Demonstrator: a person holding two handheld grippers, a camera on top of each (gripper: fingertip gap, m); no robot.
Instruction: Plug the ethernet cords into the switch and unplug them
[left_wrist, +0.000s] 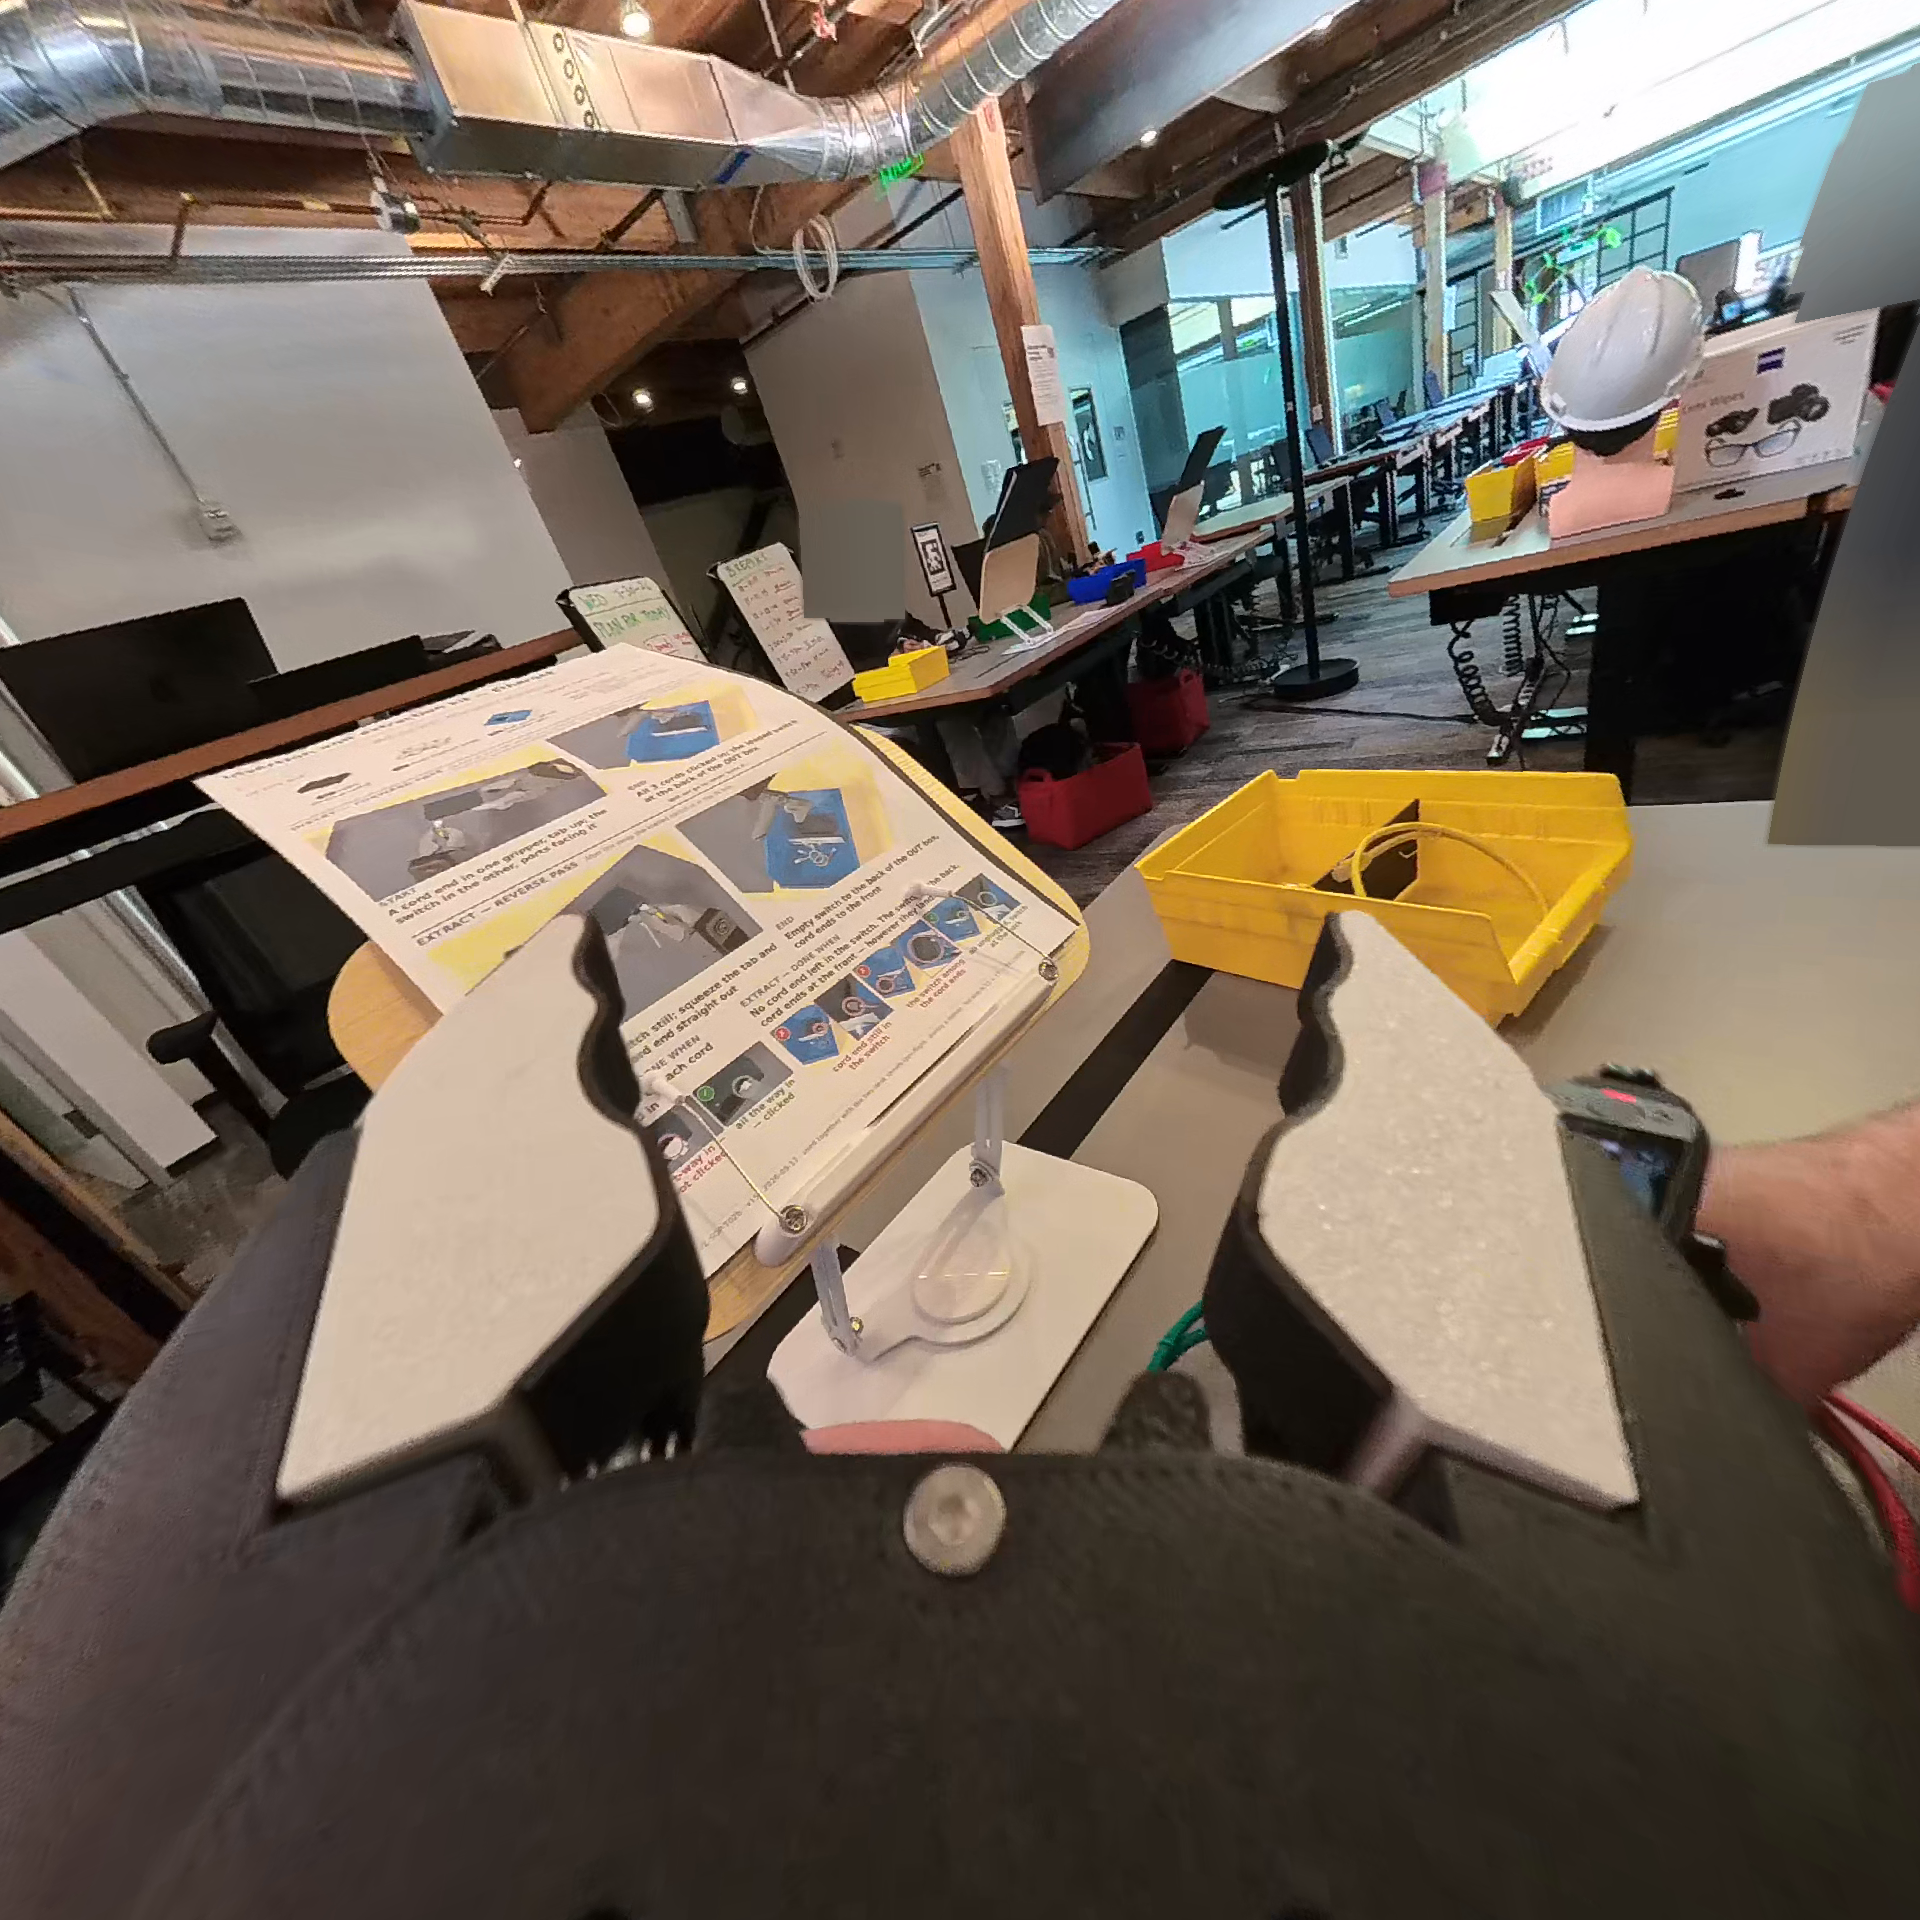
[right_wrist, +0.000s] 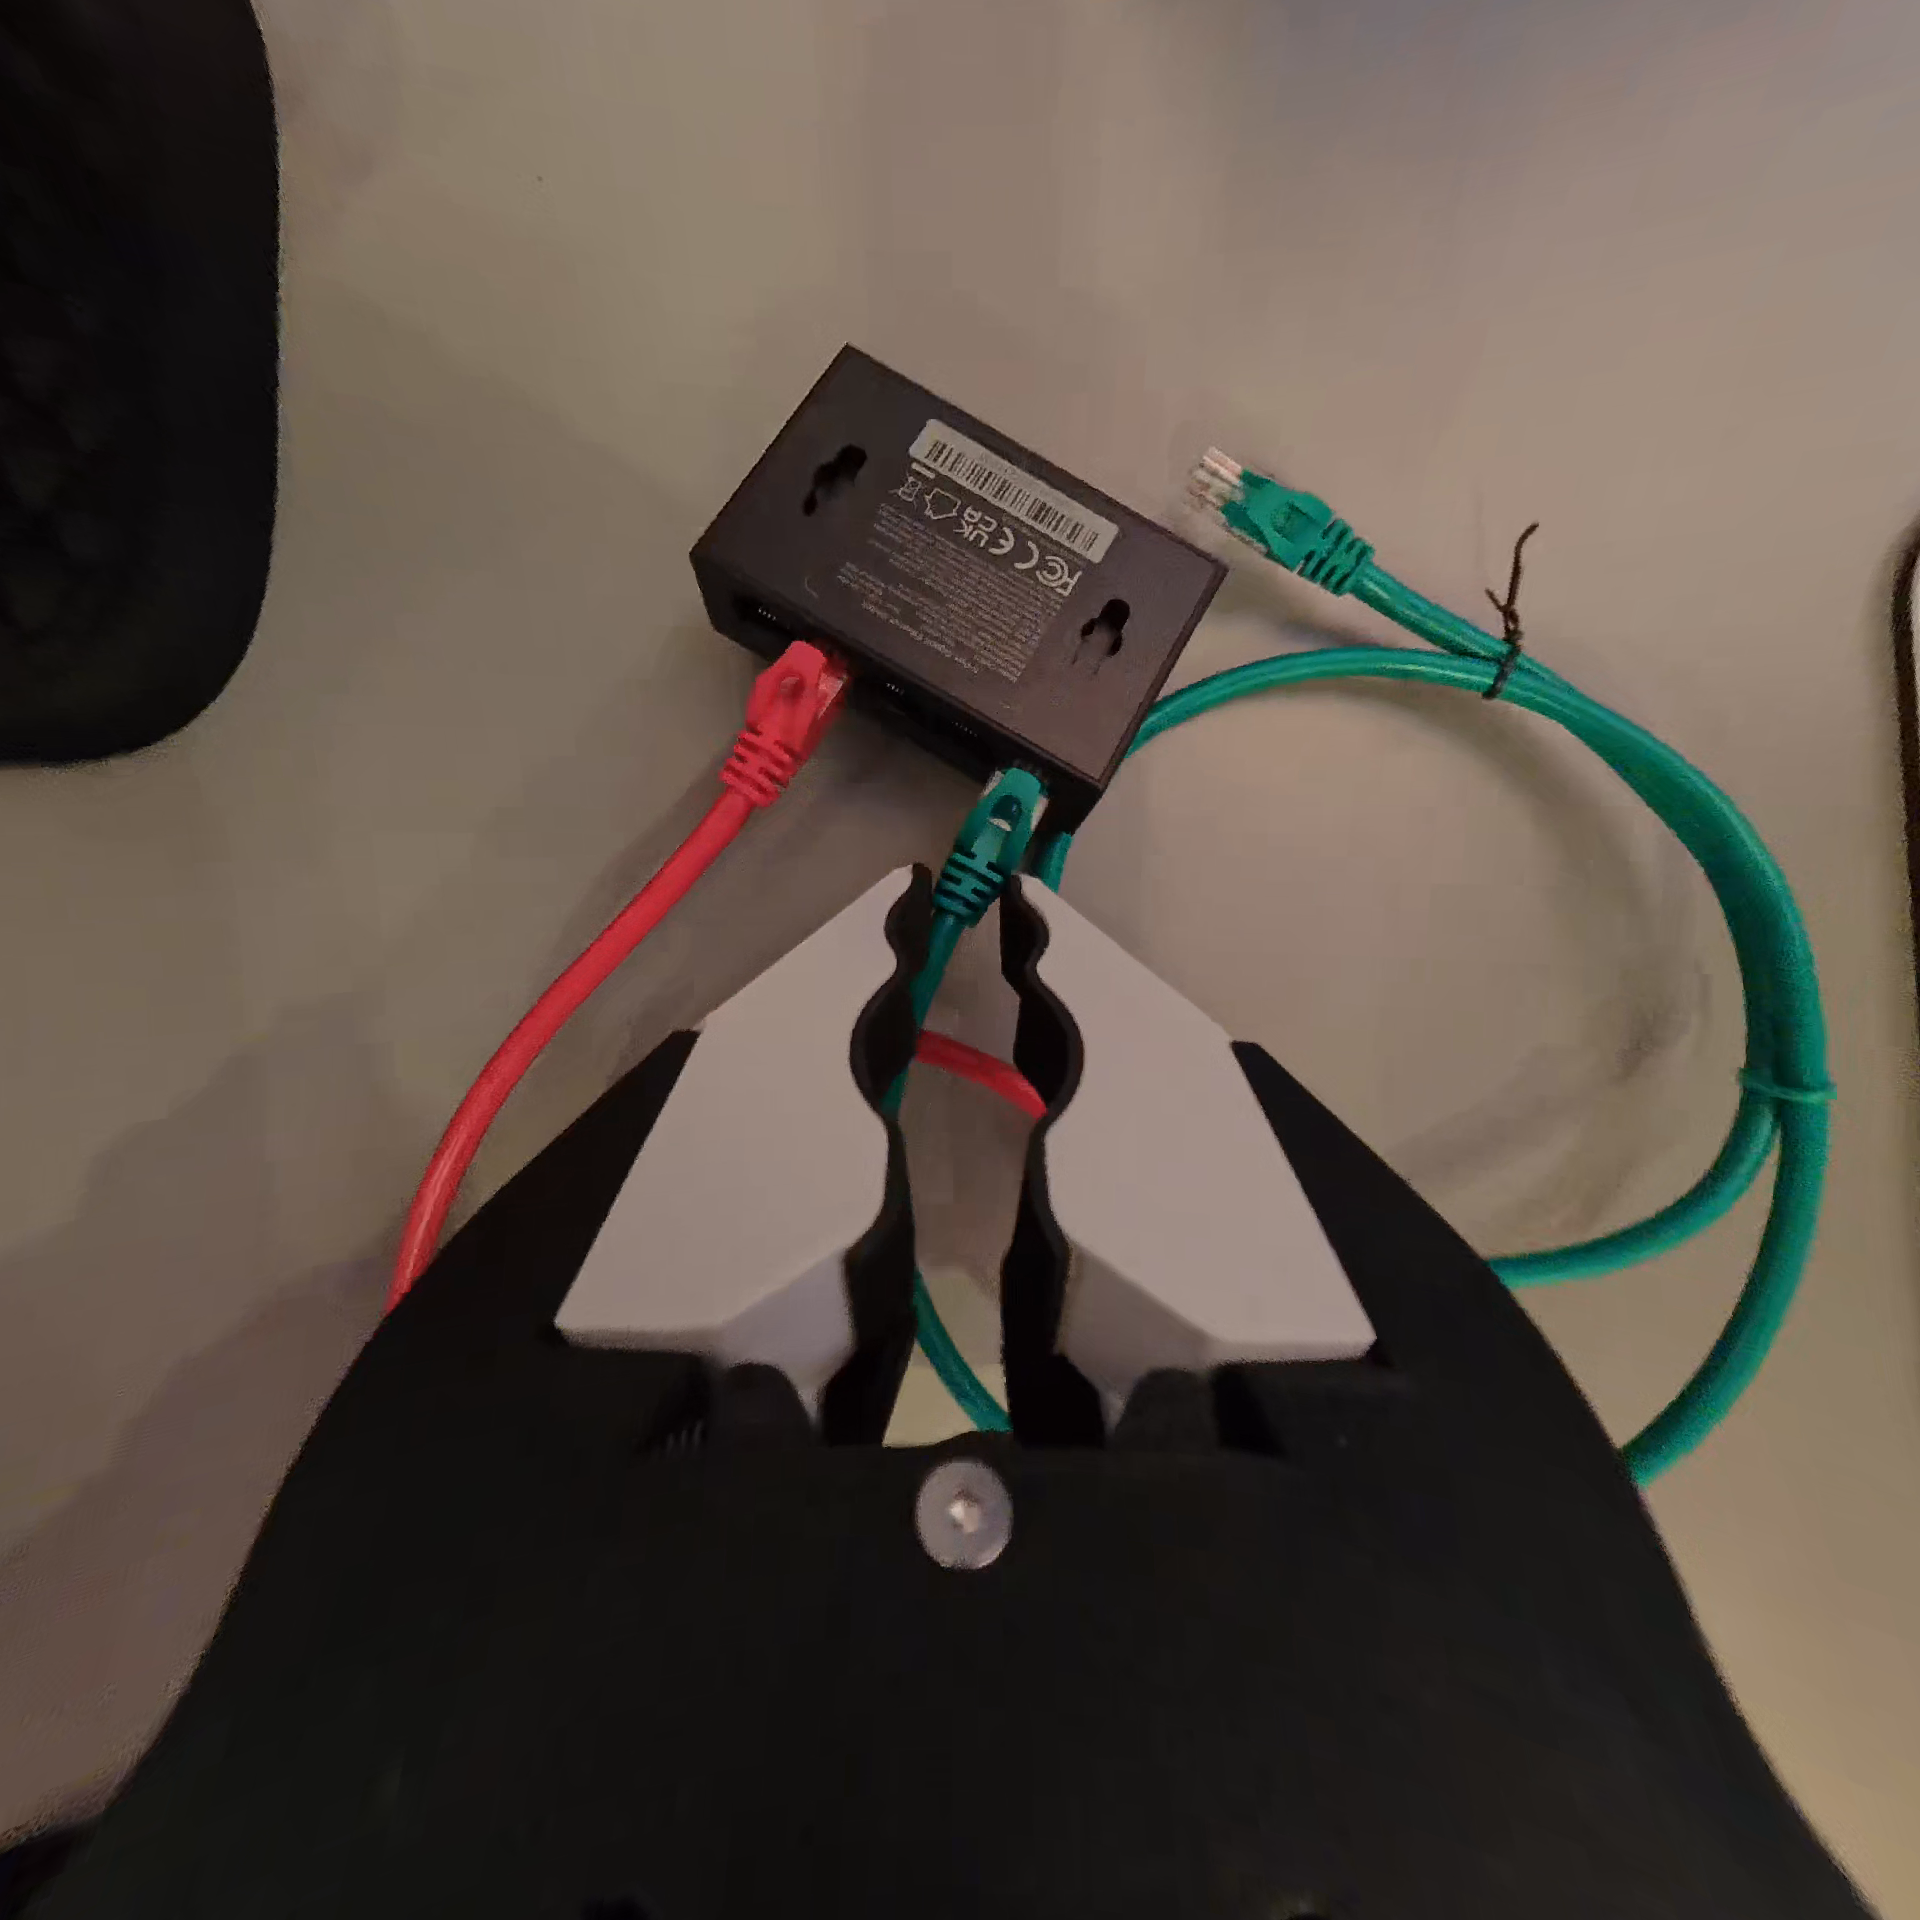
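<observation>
The switch, a black rectangular box, is laid on the pale table with its labelled underside up. Its long axis is seen to run from upper left to lower right in the right wrist view, and its port face is turned toward the lower left, toward the camera. A red cord is seated in a port near the left end, and its cable is led down and left under the gripper body. A green cord is seated in the port at the right end; its boot is pointed down toward the right gripper. The right gripper's fingertips are drawn close about the green boot with a narrow gap; firm contact cannot be confirmed. The green cable is looped to the right, and its free plug is laid just beside the switch's far right corner, pointing upper left. The left gripper is held spread wide and empty, aimed at an instruction sheet on a stand, with a yellow bin beyond.
</observation>
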